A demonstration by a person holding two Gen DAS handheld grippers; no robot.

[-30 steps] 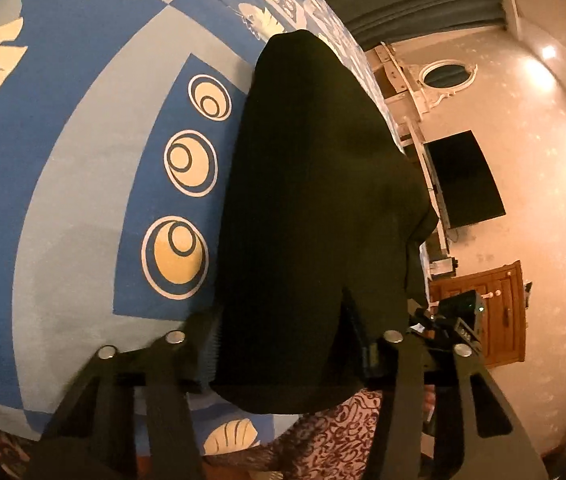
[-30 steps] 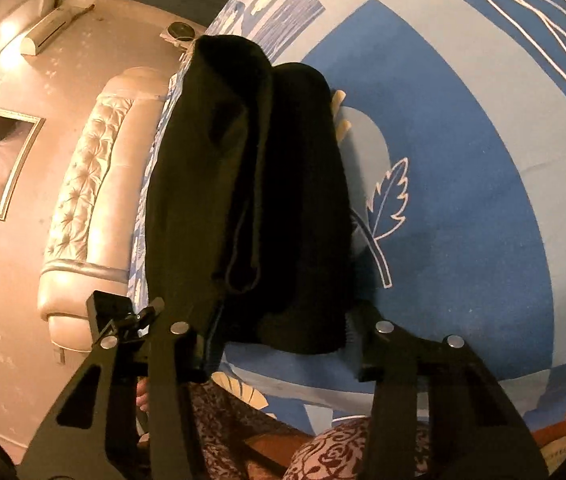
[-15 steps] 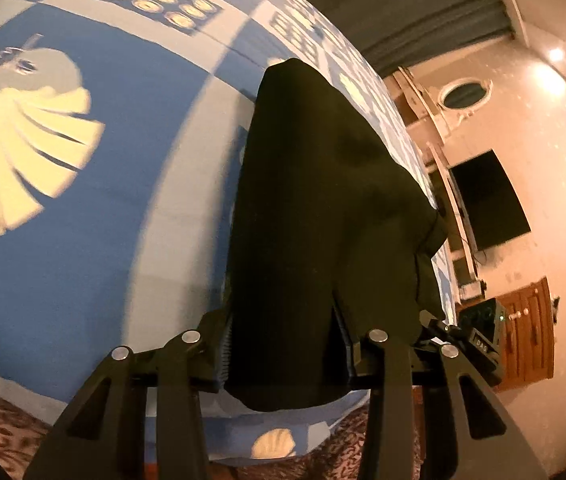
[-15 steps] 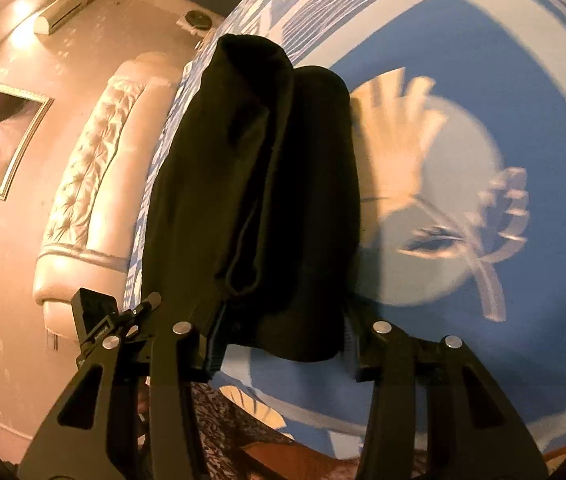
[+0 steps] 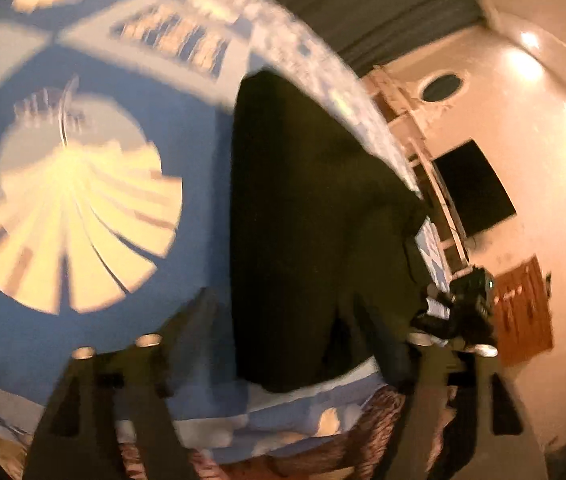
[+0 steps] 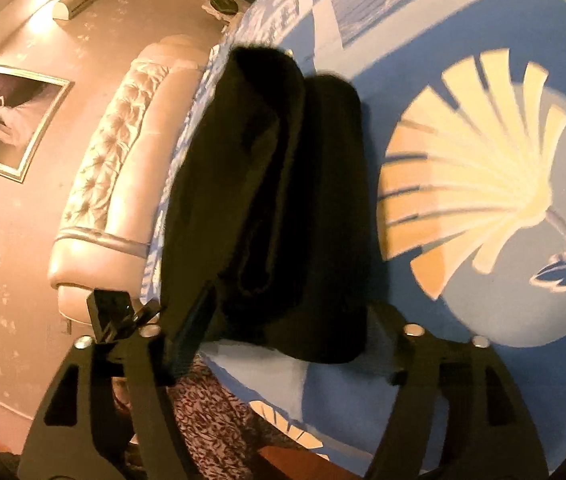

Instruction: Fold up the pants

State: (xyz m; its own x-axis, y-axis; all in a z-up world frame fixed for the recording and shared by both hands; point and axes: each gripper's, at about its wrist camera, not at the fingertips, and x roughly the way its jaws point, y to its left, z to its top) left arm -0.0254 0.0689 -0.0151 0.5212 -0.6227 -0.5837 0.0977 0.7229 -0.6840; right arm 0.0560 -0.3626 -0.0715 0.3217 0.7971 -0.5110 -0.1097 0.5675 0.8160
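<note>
The black pants (image 5: 307,232) lie folded into a long narrow bundle on a bed covered by a blue bedspread (image 5: 95,272) printed with cream fan and leaf motifs. In both wrist views the bundle runs away from the camera, its near end close to the bedspread's front edge.

Left claw (image 5: 283,320): fingers spread wide, one on each side of the near end of the pants. The left finger (image 5: 187,320) stands just beside the fabric edge; the right finger (image 5: 383,340) overlaps the dark cloth, and contact cannot be determined because of motion blur. The fabric is not pinched.

Right claw (image 6: 287,328): fingers spread wide, straddling the near end of the pants. The left finger (image 6: 191,320) sits against the left edge of the bundle; the right finger (image 6: 387,332) stands just beside the right edge. The fabric is not clamped.

In the right wrist view the pants (image 6: 271,200) show a lengthwise fold, with a raised upper layer on the left and a lower layer on the right. A tufted cream headboard (image 6: 115,184) and a framed picture (image 6: 7,120) lie to the left of the bed.

In the left wrist view a dark wall-mounted screen (image 5: 475,188) and a wooden cabinet (image 5: 523,312) appear to the right of the bed.
</note>
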